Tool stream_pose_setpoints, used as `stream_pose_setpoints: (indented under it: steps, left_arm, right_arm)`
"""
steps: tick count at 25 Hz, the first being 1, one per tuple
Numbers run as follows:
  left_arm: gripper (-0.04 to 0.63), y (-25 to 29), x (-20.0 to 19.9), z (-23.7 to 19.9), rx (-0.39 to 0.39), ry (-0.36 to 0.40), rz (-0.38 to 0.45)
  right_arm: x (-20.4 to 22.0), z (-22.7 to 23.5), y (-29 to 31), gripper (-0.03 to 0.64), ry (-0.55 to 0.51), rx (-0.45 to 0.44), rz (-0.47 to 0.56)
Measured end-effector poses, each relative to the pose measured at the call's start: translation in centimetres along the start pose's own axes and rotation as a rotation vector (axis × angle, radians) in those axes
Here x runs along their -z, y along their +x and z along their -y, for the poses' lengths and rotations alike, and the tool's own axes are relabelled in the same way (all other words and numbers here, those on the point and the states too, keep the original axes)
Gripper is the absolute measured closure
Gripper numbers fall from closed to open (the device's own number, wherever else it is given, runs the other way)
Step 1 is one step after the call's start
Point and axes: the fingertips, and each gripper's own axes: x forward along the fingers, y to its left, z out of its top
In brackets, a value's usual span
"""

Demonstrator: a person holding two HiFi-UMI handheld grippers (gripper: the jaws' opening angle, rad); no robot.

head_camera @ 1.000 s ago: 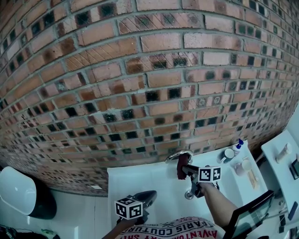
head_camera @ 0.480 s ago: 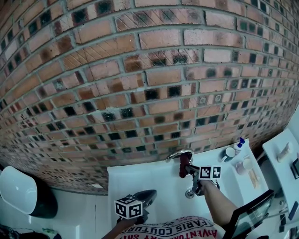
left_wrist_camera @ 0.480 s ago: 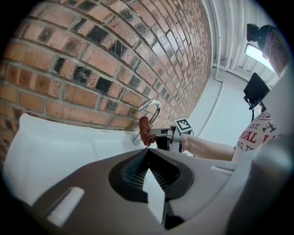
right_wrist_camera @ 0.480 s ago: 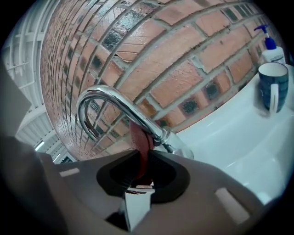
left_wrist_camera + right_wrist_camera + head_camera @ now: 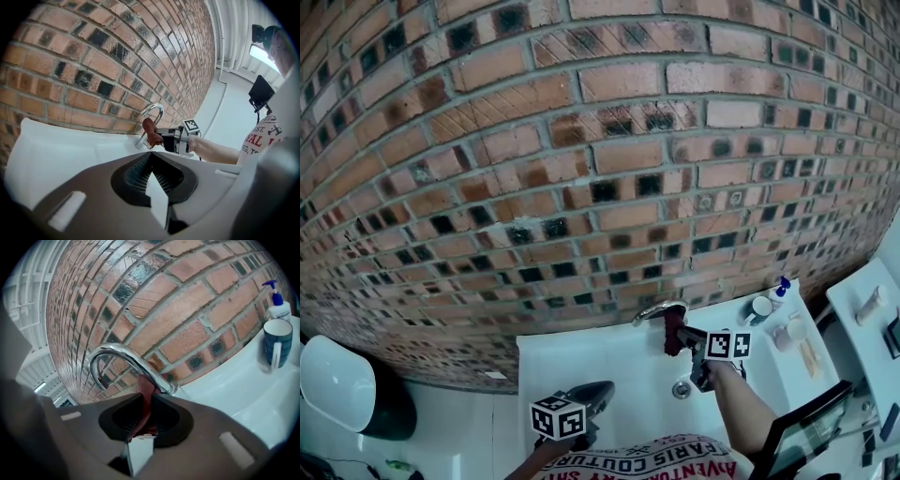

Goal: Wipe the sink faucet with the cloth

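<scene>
A curved chrome faucet [image 5: 658,310] [image 5: 123,359] [image 5: 153,112] rises from the back of the white sink [image 5: 619,370] against the brick wall. My right gripper [image 5: 678,337] [image 5: 146,397] is shut on a dark red cloth [image 5: 672,331] [image 5: 146,399] [image 5: 151,131], and the cloth presses against the faucet's neck near its base. My left gripper [image 5: 602,392] [image 5: 151,159] hangs low over the sink's front left, jaws shut with nothing between them, well apart from the faucet.
A blue mug [image 5: 758,308] [image 5: 277,342] and a soap pump bottle [image 5: 780,290] [image 5: 276,305] stand on the sink's right rim. The drain [image 5: 681,389] lies below the right gripper. A white toilet [image 5: 337,380] sits far left. The brick wall [image 5: 581,150] stands close behind the faucet.
My right gripper with the cloth has slid a little to the right and upward along the faucet. The left gripper has stayed put.
</scene>
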Motion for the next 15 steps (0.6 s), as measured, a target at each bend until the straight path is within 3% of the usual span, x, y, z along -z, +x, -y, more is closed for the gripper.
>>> stream_pose_setpoints:
  steps: [15]
  left_arm:
    - [0.595, -0.2, -0.4, 0.4, 0.014, 0.006, 0.012]
  right_arm:
    - [-5.0, -6.0, -2.6, 0.560, -0.079, -0.090, 0.111]
